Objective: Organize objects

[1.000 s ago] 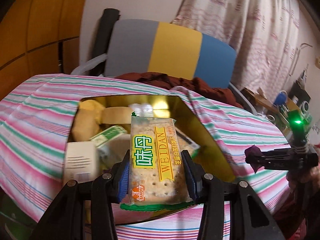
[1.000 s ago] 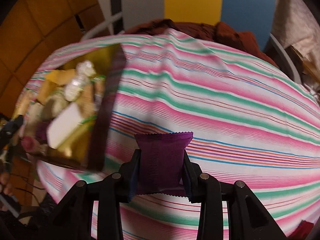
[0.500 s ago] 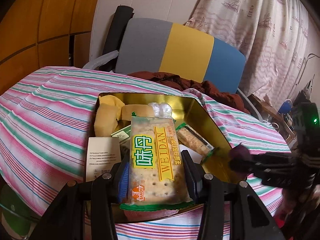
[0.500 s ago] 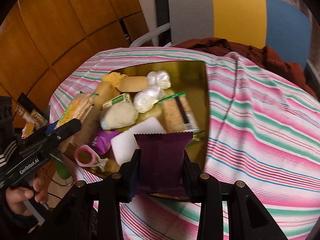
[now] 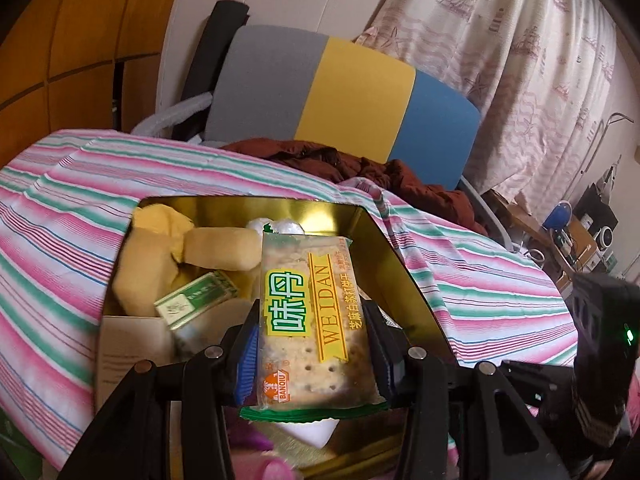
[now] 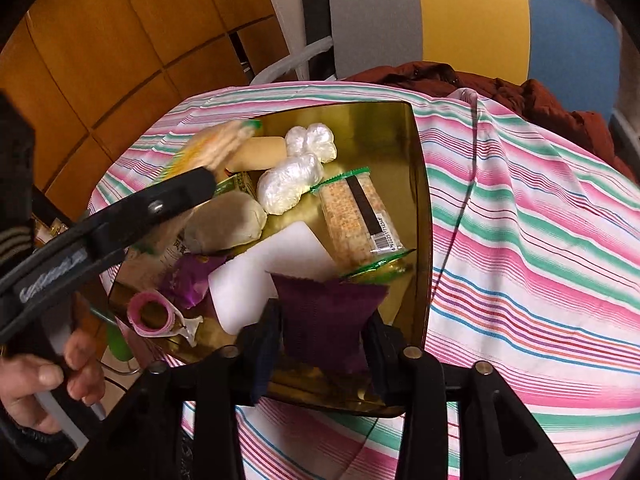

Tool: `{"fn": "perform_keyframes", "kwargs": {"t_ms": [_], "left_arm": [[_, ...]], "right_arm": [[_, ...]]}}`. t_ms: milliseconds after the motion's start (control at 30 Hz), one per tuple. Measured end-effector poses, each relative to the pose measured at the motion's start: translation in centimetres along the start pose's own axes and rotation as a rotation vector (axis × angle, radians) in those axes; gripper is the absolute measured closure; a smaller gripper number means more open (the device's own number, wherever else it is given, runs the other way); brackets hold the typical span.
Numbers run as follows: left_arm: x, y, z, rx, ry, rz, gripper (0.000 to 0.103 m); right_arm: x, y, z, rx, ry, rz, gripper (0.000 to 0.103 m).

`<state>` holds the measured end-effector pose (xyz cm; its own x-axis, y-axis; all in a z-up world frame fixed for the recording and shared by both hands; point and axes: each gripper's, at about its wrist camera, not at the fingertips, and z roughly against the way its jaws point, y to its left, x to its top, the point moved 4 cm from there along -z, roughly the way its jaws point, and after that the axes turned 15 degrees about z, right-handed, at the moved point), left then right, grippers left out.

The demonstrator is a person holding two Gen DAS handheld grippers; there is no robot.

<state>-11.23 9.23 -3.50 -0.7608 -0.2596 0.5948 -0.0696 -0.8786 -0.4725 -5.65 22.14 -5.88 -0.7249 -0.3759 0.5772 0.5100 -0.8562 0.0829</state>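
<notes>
My left gripper point(image 5: 310, 354) is shut on a clear cracker packet point(image 5: 306, 320) with green and yellow labels, held above the near end of a gold tin point(image 5: 396, 264) full of snacks. In the right wrist view that left gripper point(image 6: 200, 184) reaches in from the left, its packet point(image 6: 218, 146) blurred over the tin's far left. My right gripper point(image 6: 320, 344) is shut on a purple sachet point(image 6: 326, 320), hovering over the near edge of the gold tin point(image 6: 420, 208). A hand point(image 6: 44, 376) grips the left tool's handle.
The tin holds yellow buns point(image 5: 218, 242), a green box point(image 5: 196, 294), white wrapped lumps point(image 6: 290, 184), a second cracker packet point(image 6: 358, 220), a white block point(image 6: 272, 272) and a pink cup point(image 6: 152, 314). The striped tablecloth point(image 6: 540, 240) spreads right. A grey-yellow-blue chair point(image 5: 344, 92) stands behind.
Both grippers have closed in over the tin with their packets. The right gripper swung left from above the bare cloth to the tin's near edge; the left one moved forward above the tin.
</notes>
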Motion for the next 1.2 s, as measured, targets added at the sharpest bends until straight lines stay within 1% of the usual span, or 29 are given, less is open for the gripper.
{"fn": "perform_keyframes", "kwargs": {"t_ms": [33,67,267,433,533,600,667,700,733,767,900,1067,1200], "left_arm": [[0.1,-0.3,-0.5,-0.002,0.009,0.001,0.056],[0.1,-0.5,-1.0,0.001,0.015,-0.003,0.056],[-0.1,-1.6,-2.7,0.011,0.057,-0.024,0.053],[-0.4,-0.8,-1.7,0.034,0.034,-0.012,0.053],[-0.6,-0.3,-0.8,0.058,0.012,-0.028,0.053],[-0.8,0.1,-0.1,0.078,-0.004,-0.032,0.053],[-0.9,0.5,0.7,0.104,-0.027,-0.039,0.053],[-1.0,0.7,1.2,0.115,-0.038,-0.042,0.053],[-1.1,0.9,1.7,0.126,-0.050,-0.046,0.053],[-1.2,1.0,2.1,0.135,-0.058,-0.048,0.053],[-1.5,1.5,3.6,0.183,-0.097,-0.066,0.053],[-2.3,1.9,4.4,0.241,-0.115,-0.090,0.052],[-2.9,2.2,5.1,0.253,-0.120,-0.081,0.051]], "right_arm": [[0.0,-0.1,0.0,-0.003,-0.004,-0.007,0.040],[0.0,-0.2,0.1,-0.003,-0.008,-0.012,0.034],[-0.3,0.0,0.2,-0.010,-0.009,-0.002,0.029],[-0.6,0.2,0.0,-0.011,-0.007,-0.011,0.027],[-0.6,0.4,0.2,-0.030,-0.012,-0.002,0.025],[-0.6,0.6,0.4,-0.038,-0.021,0.002,0.021],[-0.5,0.8,0.8,-0.047,-0.035,0.004,0.014],[-0.5,1.0,1.0,-0.056,-0.042,0.007,0.012],[-0.4,1.1,1.2,-0.072,-0.046,0.010,0.006],[-0.4,1.2,1.4,-0.094,-0.051,0.013,0.002],[-0.4,1.6,2.1,-0.126,-0.064,0.025,0.001],[-0.8,2.0,3.0,-0.209,-0.073,0.042,0.000],[-1.1,2.2,3.4,-0.269,-0.079,0.048,0.000]]}}
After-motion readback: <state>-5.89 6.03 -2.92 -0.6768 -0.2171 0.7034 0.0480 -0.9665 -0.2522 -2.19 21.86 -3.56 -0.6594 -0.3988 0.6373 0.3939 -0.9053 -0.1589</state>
